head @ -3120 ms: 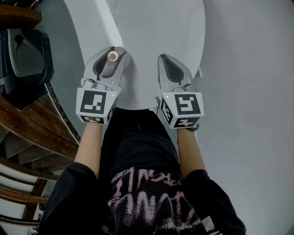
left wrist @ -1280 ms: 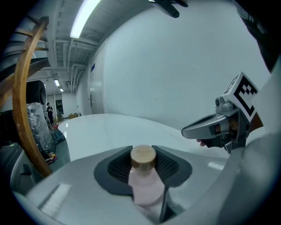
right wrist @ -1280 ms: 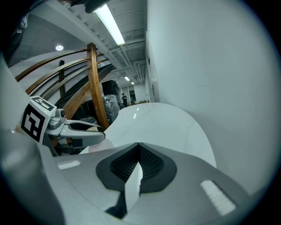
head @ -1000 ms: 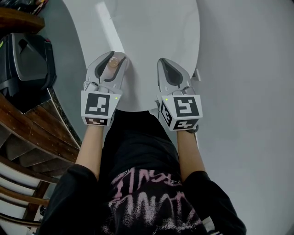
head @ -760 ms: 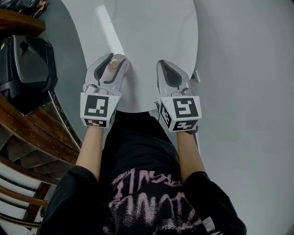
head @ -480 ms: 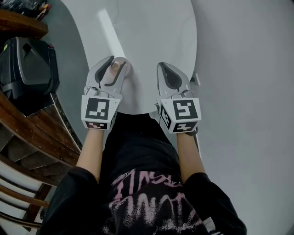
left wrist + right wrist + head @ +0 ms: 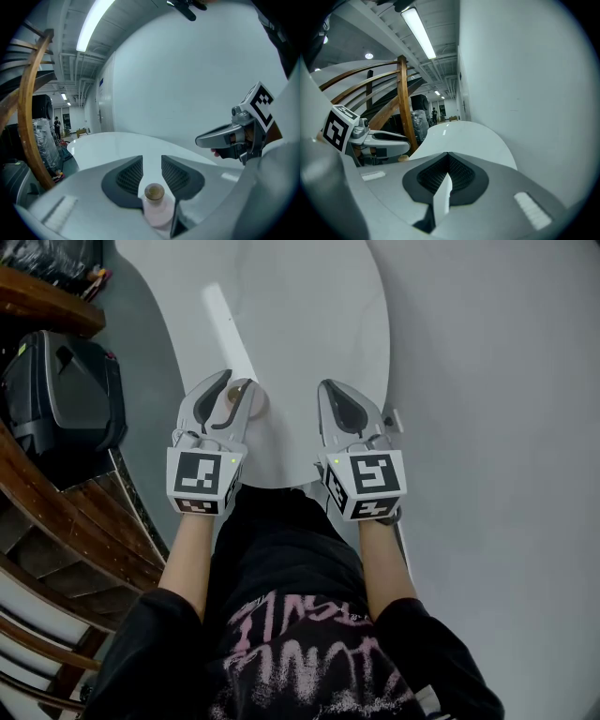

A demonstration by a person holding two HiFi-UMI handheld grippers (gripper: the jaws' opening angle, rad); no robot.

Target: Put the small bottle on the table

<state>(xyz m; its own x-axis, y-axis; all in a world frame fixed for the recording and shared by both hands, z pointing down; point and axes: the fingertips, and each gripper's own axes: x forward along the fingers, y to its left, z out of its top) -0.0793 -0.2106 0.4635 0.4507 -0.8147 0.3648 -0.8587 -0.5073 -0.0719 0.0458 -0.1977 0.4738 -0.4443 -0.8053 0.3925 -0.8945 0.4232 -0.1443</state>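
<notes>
Your left gripper (image 7: 152,161) has its jaws spread only as far as the small bottle (image 7: 157,212) is wide. They pinch its pale pink body low down, close to where the jaws begin. The tan round cap (image 7: 154,192) stands up in the gap, and bare white table (image 7: 300,324) shows between the dark ribbed pads (image 7: 129,174) beyond it. From the head view, that gripper hangs over the near left edge of the table, and the cap peeks out just right of its right jaw. Whether the bottle's base touches the tabletop cannot be told. Your right gripper (image 7: 336,392) sits level beside the left one, a little apart from it, with its jaws pressed together on nothing. A black case (image 7: 66,399) and curved wooden rails (image 7: 66,521) lie off to the left.
</notes>
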